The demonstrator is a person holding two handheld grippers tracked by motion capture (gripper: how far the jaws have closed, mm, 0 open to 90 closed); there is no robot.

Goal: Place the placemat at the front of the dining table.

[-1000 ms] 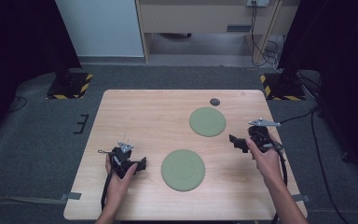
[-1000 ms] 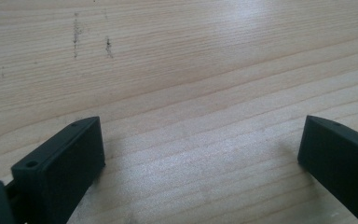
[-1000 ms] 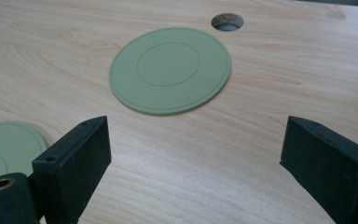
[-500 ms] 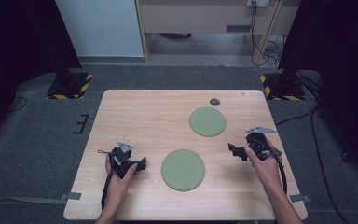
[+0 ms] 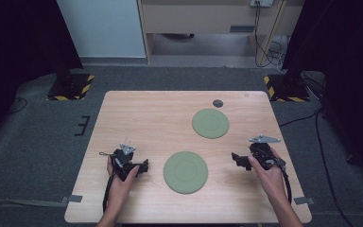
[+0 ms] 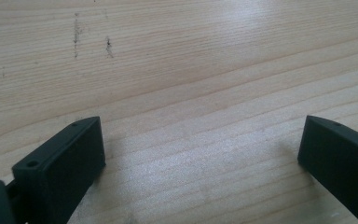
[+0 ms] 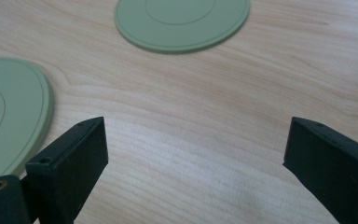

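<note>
Two flat round green discs lie on the wooden table [image 5: 142,118]. The near disc [image 5: 185,171] sits at the front middle, and the far disc [image 5: 210,123] lies behind it to the right. My left gripper [image 5: 144,166] rests low at the front left, a short way left of the near disc, open over bare wood [image 6: 200,140]. My right gripper [image 5: 236,159] is at the front right, open and pointing left. In the right gripper view the near disc [image 7: 9,116] shows at the left edge and the far disc [image 7: 182,21] lies ahead; nothing sits between the jaws.
A small dark round object [image 5: 218,103] lies near the table's back edge, behind the far disc. Black stands with yellow-striped bases [image 5: 71,85] flank the table on the floor. Cables trail from both grippers toward the front edge.
My right gripper has drawn back toward the front of the table and sunk lower. The left gripper and both discs have stayed put.
</note>
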